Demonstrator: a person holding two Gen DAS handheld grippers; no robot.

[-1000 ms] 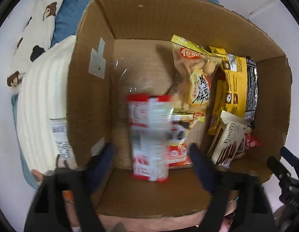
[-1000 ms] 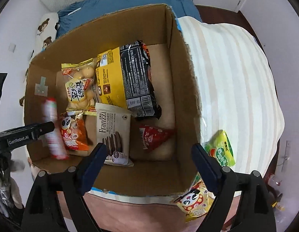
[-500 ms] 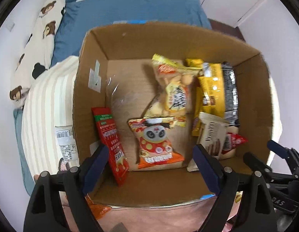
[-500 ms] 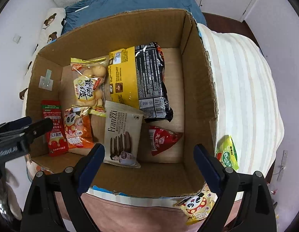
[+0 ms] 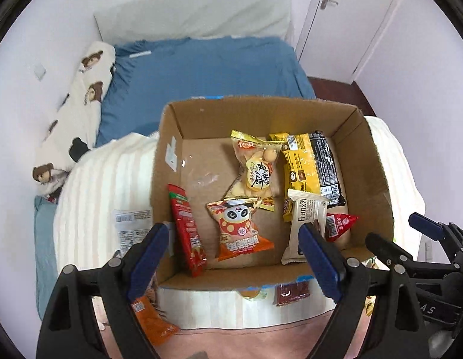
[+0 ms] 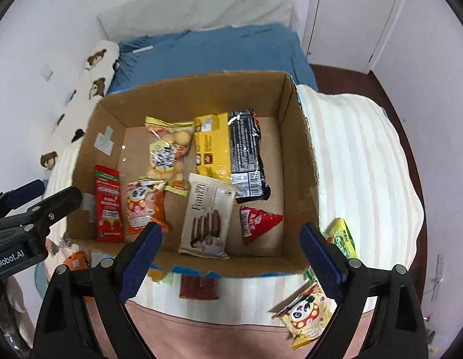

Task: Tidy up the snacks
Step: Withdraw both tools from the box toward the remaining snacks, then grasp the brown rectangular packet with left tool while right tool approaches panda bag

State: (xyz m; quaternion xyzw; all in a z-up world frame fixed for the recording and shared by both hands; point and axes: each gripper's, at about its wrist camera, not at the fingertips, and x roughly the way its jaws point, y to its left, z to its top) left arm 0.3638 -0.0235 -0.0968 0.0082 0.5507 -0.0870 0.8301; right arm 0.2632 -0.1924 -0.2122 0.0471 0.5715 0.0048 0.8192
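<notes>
The left gripper [image 5: 234,255] is spread wide with nothing between its blue pads; the right gripper [image 6: 230,258] is just as wide and equally empty. Both hang over the near rim of a cardboard box [image 5: 315,112] that sits on a striped blanket [image 6: 360,155].

Just ahead of the left gripper's left finger, a long red packet [image 5: 188,230] stands on edge against the box's left wall, its long axis running away from the gripper. Straight ahead between the fingers lies an orange panda bag [image 5: 240,230], top end pointing away. Beyond it is a clear bag of round biscuits [image 5: 255,167], lengthwise the same way. Ahead of the right finger lies a white wafer pack [image 5: 303,224], with a yellow and black pack [image 5: 313,167] past it and a small red triangle pouch [image 5: 340,226] to its right.

Outside the box, by the right gripper's right finger, lie a green packet [image 6: 343,237] and a yellow panda bag [image 6: 306,318].
</notes>
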